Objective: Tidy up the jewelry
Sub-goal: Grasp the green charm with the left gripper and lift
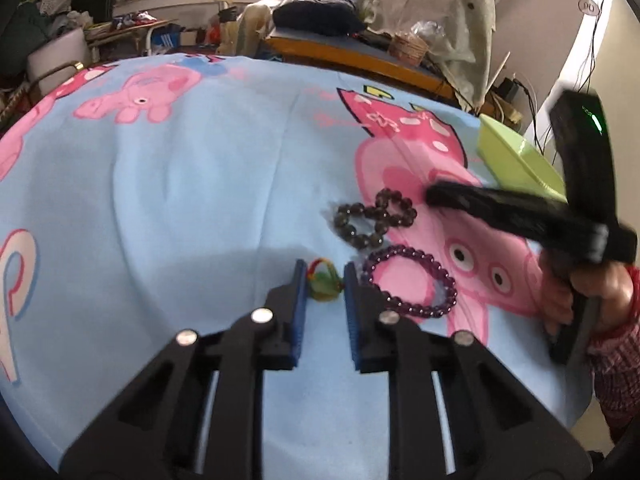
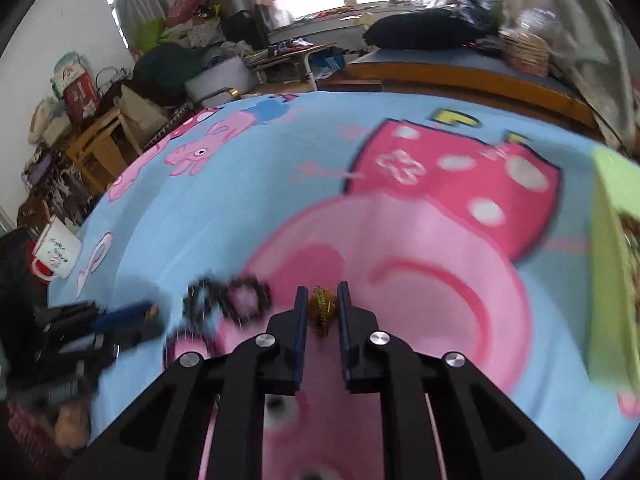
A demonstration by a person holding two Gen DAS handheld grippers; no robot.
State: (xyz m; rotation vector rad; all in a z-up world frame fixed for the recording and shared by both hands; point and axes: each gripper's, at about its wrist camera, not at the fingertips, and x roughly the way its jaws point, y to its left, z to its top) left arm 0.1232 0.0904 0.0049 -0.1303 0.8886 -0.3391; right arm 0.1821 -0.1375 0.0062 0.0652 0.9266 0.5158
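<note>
Left gripper (image 1: 324, 276) angled down at the blue cartoon blanket (image 1: 180, 184), jaws slightly apart around a green ring (image 1: 325, 285) with red-yellow thread; pads not clearly pressing it. Purple bracelet (image 1: 412, 280) just right, dark bracelet (image 1: 374, 218) behind. Right gripper (image 2: 322, 300), held in a hand (image 1: 592, 292) with a red checked sleeve (image 1: 616, 360), is clamped on a gold piece (image 2: 321, 307). Green box (image 1: 516, 156) at far right.

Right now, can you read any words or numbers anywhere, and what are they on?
Nothing can be read clearly.
Pink writing on the blue cartoon blanket: too blurred to read.
Yellow letters on the blanket: blurred, no word to make out.
Dark writing on the white mug: too small to read.
Print on the red box: too small to read.
</note>
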